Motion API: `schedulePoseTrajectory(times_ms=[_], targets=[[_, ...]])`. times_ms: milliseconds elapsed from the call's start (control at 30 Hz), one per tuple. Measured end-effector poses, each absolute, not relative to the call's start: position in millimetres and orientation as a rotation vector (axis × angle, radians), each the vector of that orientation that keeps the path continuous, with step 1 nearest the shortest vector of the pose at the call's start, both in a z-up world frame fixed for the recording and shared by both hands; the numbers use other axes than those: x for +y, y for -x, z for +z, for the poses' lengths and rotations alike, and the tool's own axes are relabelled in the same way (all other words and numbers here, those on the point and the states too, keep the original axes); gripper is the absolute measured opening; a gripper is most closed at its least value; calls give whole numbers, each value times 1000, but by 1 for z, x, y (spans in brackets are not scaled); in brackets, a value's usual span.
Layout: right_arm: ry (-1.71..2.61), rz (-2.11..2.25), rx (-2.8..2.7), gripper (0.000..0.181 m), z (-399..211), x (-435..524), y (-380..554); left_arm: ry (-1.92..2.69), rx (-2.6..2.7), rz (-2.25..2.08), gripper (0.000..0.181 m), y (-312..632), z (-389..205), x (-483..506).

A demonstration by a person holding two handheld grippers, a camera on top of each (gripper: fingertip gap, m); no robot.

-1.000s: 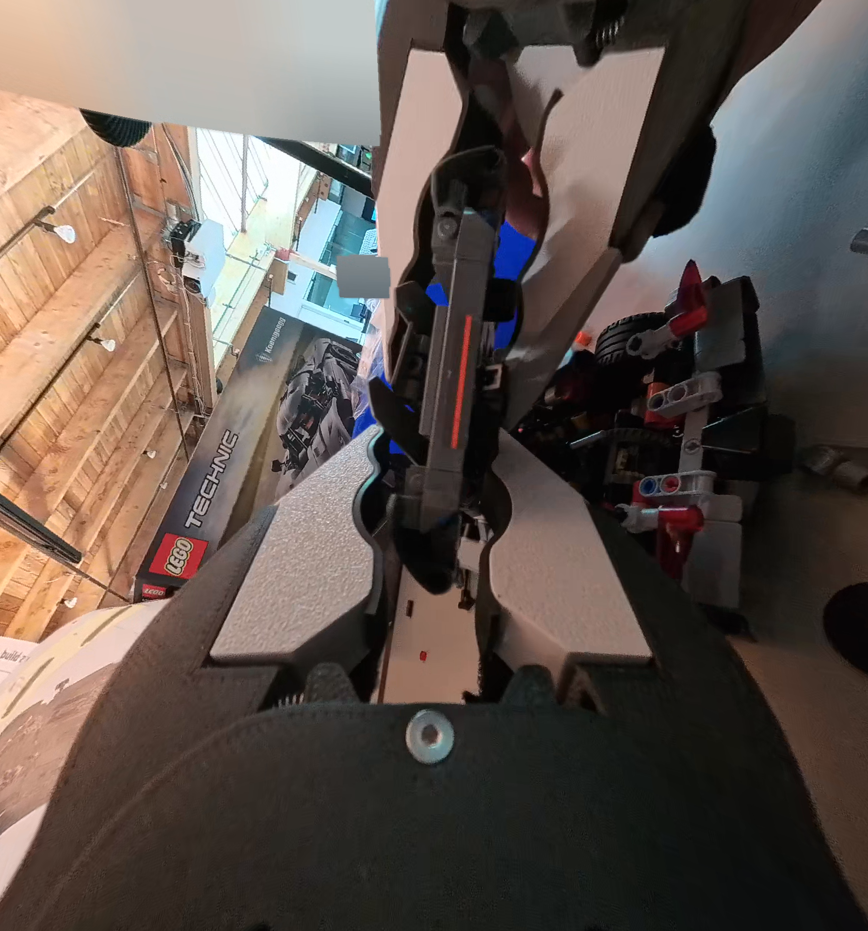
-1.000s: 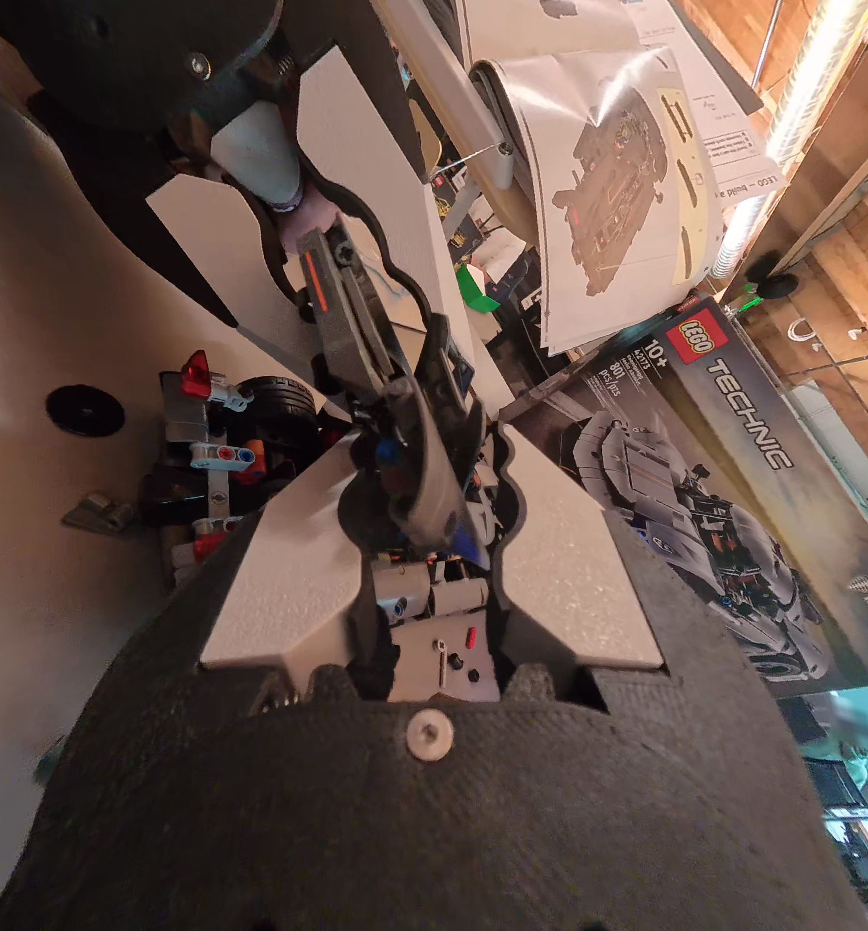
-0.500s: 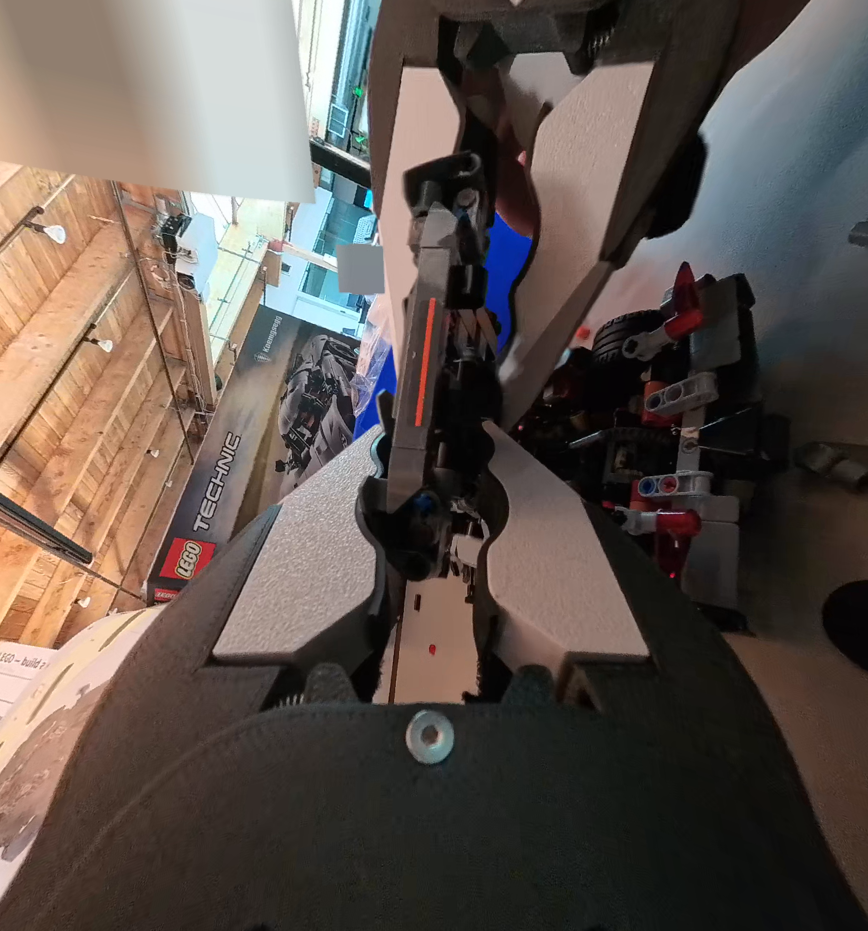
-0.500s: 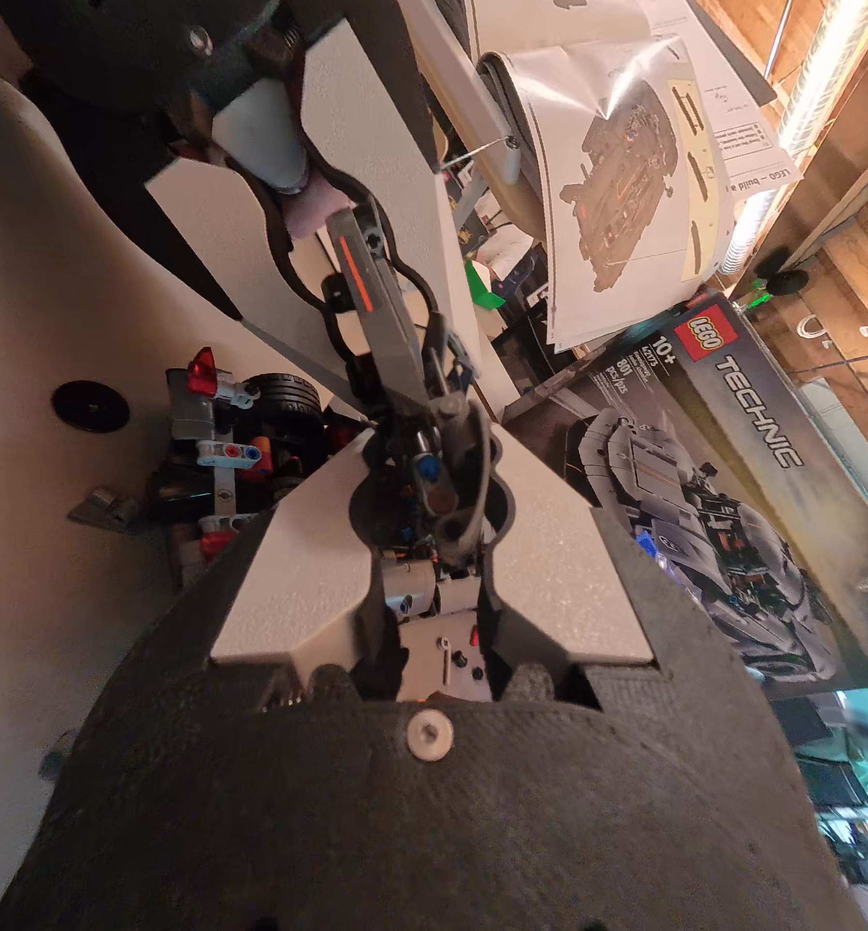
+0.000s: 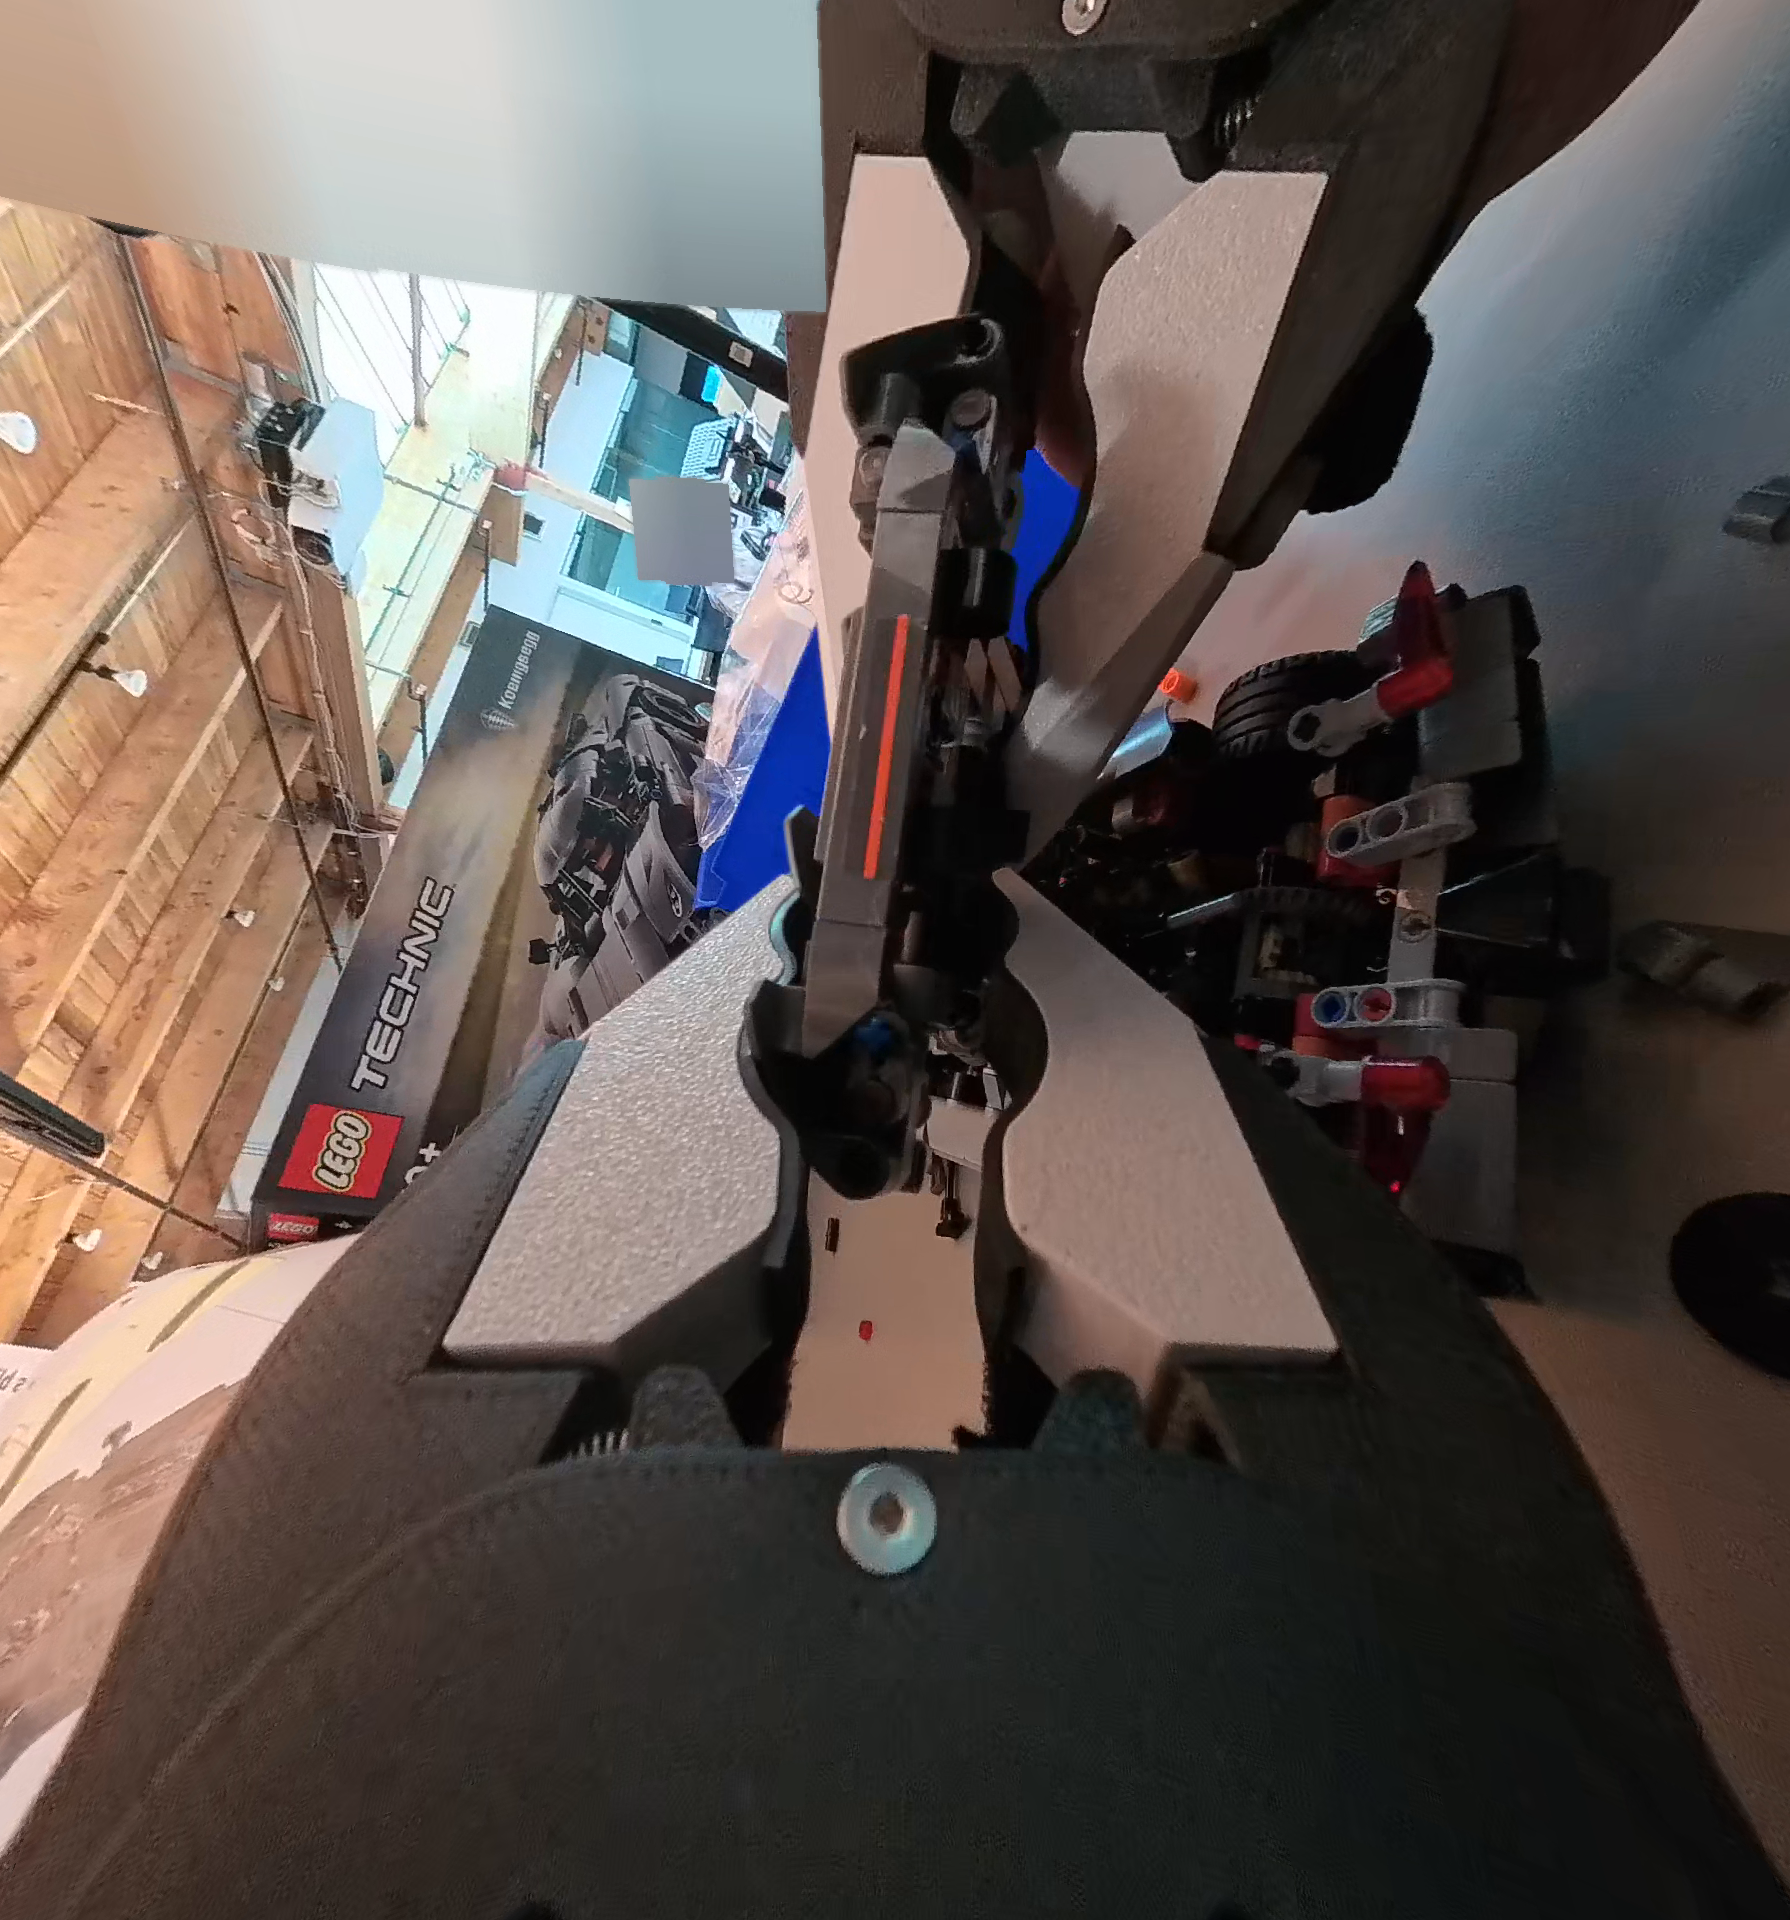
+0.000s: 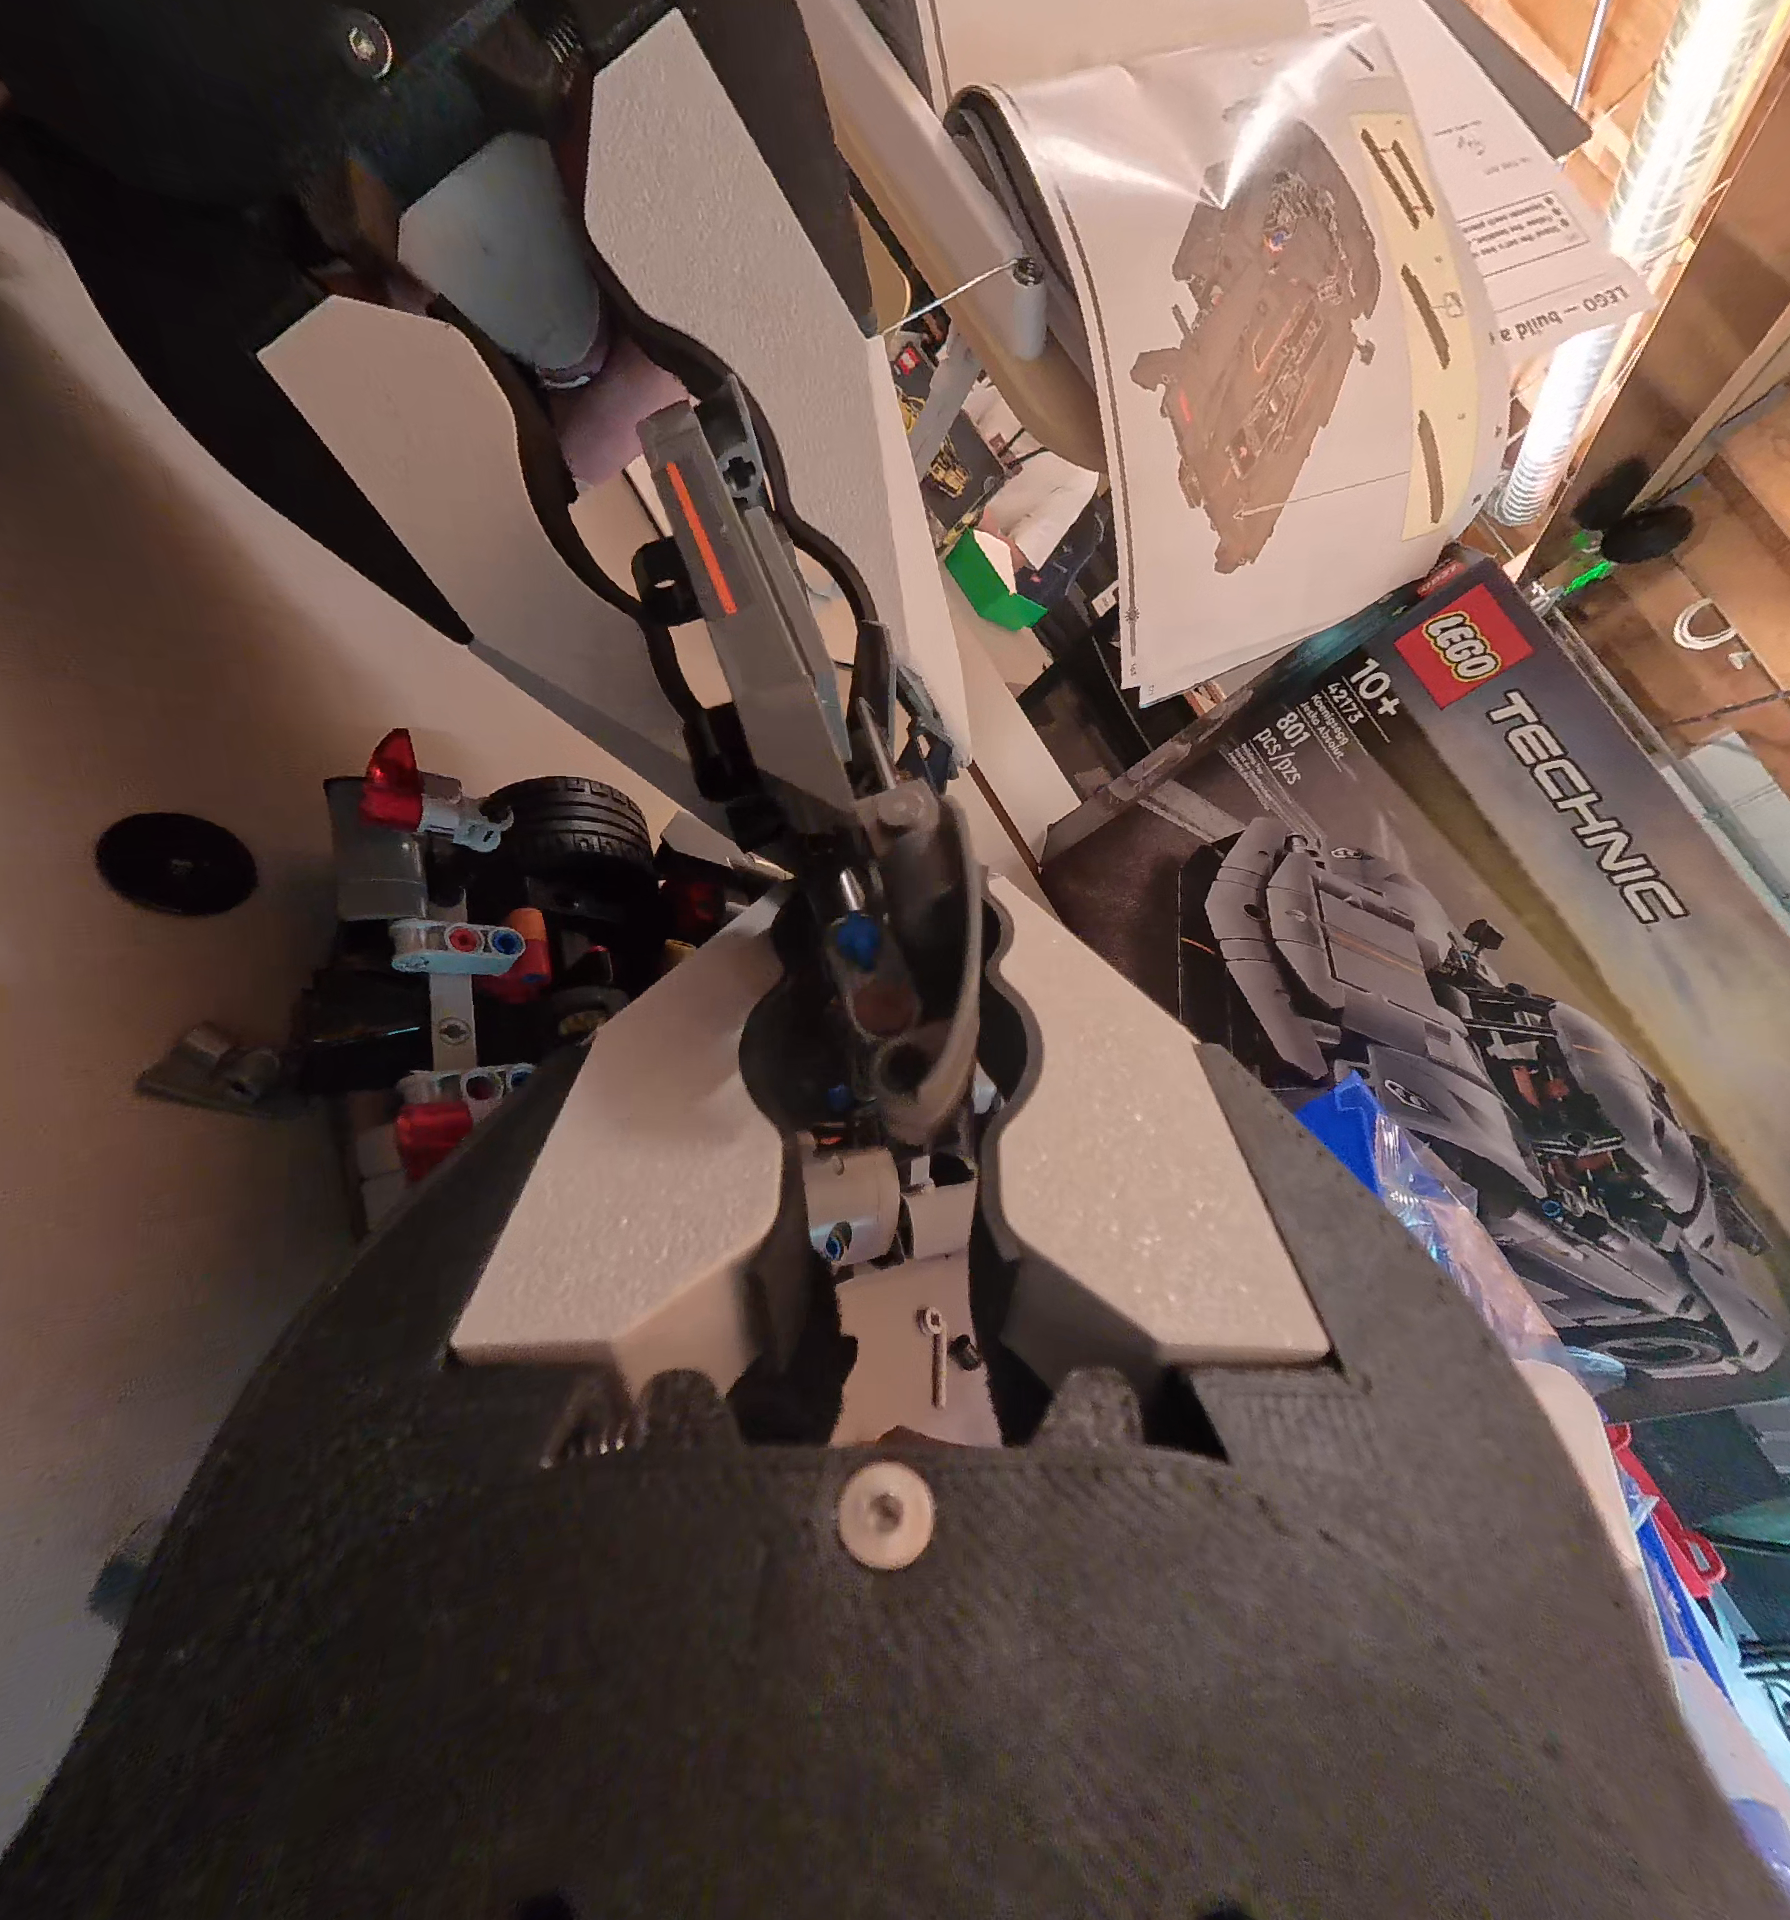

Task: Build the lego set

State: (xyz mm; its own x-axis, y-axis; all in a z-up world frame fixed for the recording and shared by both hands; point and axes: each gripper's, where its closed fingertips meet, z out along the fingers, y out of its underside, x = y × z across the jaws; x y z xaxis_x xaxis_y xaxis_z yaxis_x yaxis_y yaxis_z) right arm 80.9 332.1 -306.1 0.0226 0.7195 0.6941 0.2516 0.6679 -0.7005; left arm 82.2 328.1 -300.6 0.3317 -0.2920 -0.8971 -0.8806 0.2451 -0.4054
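A long grey Lego sub-assembly (image 5: pixel 870 748) with an orange stripe and black fittings is held in the air between both grippers. My left gripper (image 5: pixel 886 904) is shut on its near end in the left wrist view. My right gripper (image 5: pixel 938 623) reaches in from the top and grips the far end. In the right wrist view my right gripper (image 6: pixel 886 914) is shut on the end with a blue pin, and the striped panel (image 6: pixel 756 623) runs up into the left gripper (image 6: pixel 766 675). The partly built car chassis (image 5: pixel 1390 914) lies on the table below, and also shows in the right wrist view (image 6: pixel 475 935).
A black disc (image 5: pixel 1774 1288) and loose grey pieces (image 5: pixel 1722 961) lie on the table by the chassis. The set's box (image 6: pixel 1493 883) stands behind, with an open instruction booklet (image 6: pixel 1265 343) above it. Blue bins and plastic bags (image 6: pixel 1390 1143) sit beside the box. My left and right fingertips are right by each other.
The sub-assembly has turned and tilted between the two grippers, so its striped face points more to one side. Both grippers kept their hold. The chassis has not moved.
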Motion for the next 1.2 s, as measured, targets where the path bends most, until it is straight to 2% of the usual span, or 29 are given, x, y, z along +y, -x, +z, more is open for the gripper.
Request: schedulePoseTrajectory(times_ms=[533,867,967,1100,1200], targets=[[841,455,-1537,33,-304,335,-83,1396,1288,631,27,-79,-302,332],[855,458,-1534,25,-304,336,-82,1426,1290,655,27,-78,-302,334],[856,461,-1531,25,-304,336,-82,1423,1283,656,30,-78,-302,335],[855,466,-1528,25,-304,336,-82,1397,1301,602,46,-79,-303,333],[855,460,-1527,25,-305,337,-82,1336,1316,576,44,-80,-301,329]])
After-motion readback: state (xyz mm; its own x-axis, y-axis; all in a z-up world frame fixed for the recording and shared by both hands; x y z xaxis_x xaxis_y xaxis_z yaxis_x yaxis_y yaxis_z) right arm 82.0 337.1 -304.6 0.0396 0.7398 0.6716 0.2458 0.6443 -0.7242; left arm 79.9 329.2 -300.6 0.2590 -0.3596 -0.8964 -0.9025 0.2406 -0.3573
